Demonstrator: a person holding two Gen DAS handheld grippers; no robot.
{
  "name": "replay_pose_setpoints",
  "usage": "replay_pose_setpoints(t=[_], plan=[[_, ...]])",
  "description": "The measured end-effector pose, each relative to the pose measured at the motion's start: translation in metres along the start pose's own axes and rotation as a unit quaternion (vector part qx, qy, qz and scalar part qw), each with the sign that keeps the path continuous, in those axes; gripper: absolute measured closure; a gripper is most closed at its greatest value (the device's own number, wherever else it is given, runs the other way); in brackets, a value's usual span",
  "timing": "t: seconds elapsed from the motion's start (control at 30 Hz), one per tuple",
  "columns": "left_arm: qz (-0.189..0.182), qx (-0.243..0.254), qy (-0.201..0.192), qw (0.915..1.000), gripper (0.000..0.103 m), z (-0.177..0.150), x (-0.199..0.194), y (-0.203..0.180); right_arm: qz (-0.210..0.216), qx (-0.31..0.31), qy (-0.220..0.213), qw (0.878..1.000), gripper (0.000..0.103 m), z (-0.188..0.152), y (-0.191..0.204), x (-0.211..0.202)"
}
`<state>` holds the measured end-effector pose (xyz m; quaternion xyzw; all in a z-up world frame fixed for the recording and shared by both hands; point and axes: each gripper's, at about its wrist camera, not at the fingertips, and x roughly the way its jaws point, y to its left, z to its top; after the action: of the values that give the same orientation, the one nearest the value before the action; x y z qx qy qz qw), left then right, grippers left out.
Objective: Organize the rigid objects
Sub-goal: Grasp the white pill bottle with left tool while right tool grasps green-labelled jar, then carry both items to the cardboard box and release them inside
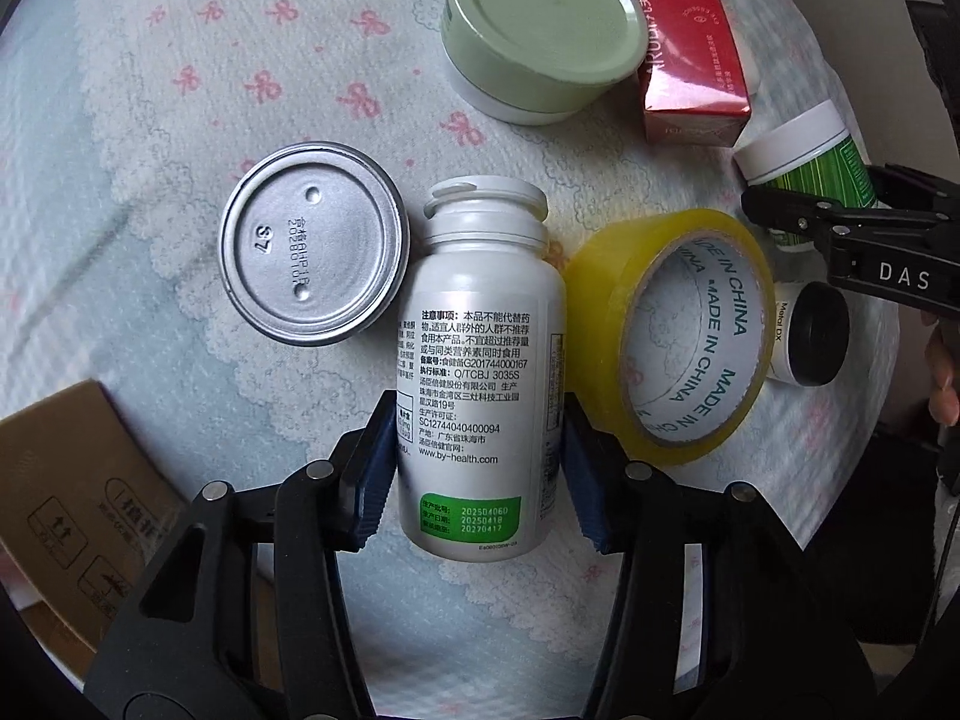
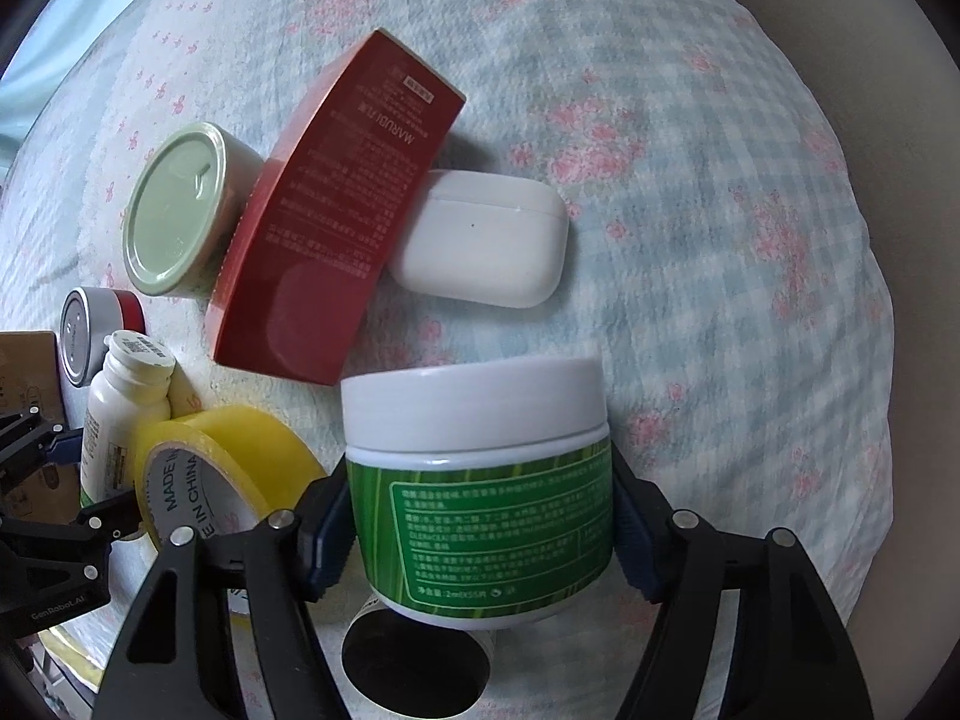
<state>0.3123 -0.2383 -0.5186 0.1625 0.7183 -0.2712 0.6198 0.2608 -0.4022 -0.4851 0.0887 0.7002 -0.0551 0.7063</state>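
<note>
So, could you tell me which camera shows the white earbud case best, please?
The right wrist view: the white earbud case lies in full sight beside the red box, its lid seam visible. The left wrist view does not show it at all.

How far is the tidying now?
Nothing looks sorted yet. In hand: the left gripper clamps the white bottle, the right gripper clamps the green jar. Left loose on the cloth: tape roll, red box, white case, tin can.
</note>
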Motion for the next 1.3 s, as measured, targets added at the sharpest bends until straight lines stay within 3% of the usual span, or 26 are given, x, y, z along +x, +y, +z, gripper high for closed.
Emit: replay_pose_setpoints(t=[0.37,0.57,0.77,0.93,1.1,1.3], plan=[[-0.016,-0.035,-0.063,0.9973,0.056,-0.030,-0.059,-0.007,0.003,0.014,-0.044,0.999,0.036,-0.031,-0.003,-0.048],[-0.031,-0.061,-0.133,0.9887,0.056,-0.054,-0.143,-0.020,0.003,0.008,-0.087,0.996,0.036,-0.048,0.001,-0.102],[-0.030,-0.073,-0.219,0.9724,0.056,-0.087,-0.235,-0.033,0.008,-0.014,-0.141,0.990,0.036,-0.059,0.011,-0.179],[-0.014,-0.099,-0.287,0.9527,0.056,-0.129,-0.304,-0.029,0.017,-0.057,-0.183,0.981,0.036,-0.067,0.043,-0.240],[0.002,-0.138,-0.332,0.9330,0.056,-0.177,-0.351,-0.001,0.036,-0.105,-0.212,0.971,0.036,-0.076,0.095,-0.282],[0.022,-0.173,-0.348,0.9213,0.056,-0.239,-0.374,0.062,0.060,-0.145,-0.226,0.961,0.036,-0.086,0.177,-0.305]])
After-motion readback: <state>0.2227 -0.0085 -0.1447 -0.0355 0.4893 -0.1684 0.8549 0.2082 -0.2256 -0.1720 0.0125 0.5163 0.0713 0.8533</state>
